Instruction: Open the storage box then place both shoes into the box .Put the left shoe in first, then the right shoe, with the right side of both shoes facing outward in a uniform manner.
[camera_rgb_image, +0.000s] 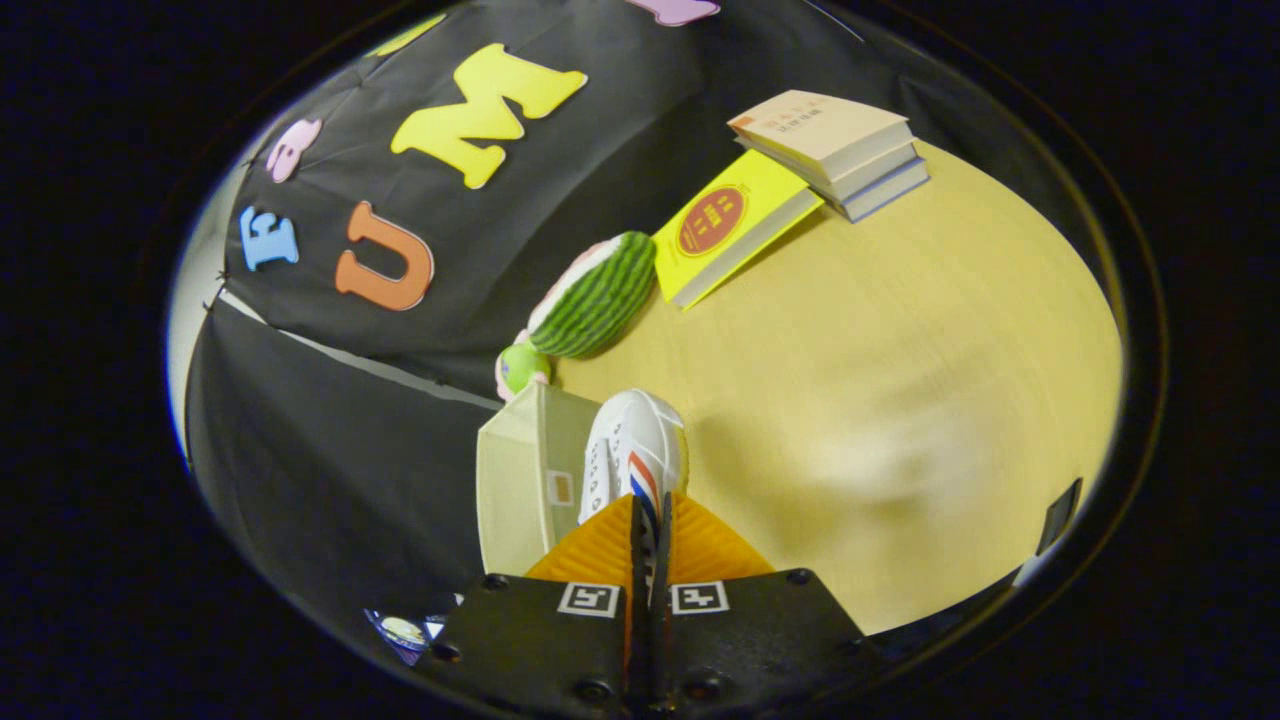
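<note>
My gripper (650, 515) is shut on a white shoe (632, 450) with red and blue stripes on its side. The fingers pinch the shoe's rim, and the shoe sticks out ahead of them, toe away from me. The view is rolled strongly, so the table looks tilted. Just beside the shoe is the pale storage box (520, 480), its opening partly in view with a small label on one wall. I cannot tell whether anything lies inside the box. The shoe hangs at the box's edge, above the wooden table (900, 400).
Beyond the box lie a watermelon-shaped plush toy (590, 295) and a small green and pink toy (520, 368). A yellow book (730, 235) leans by a stack of books (835, 150) near the black cloth wall.
</note>
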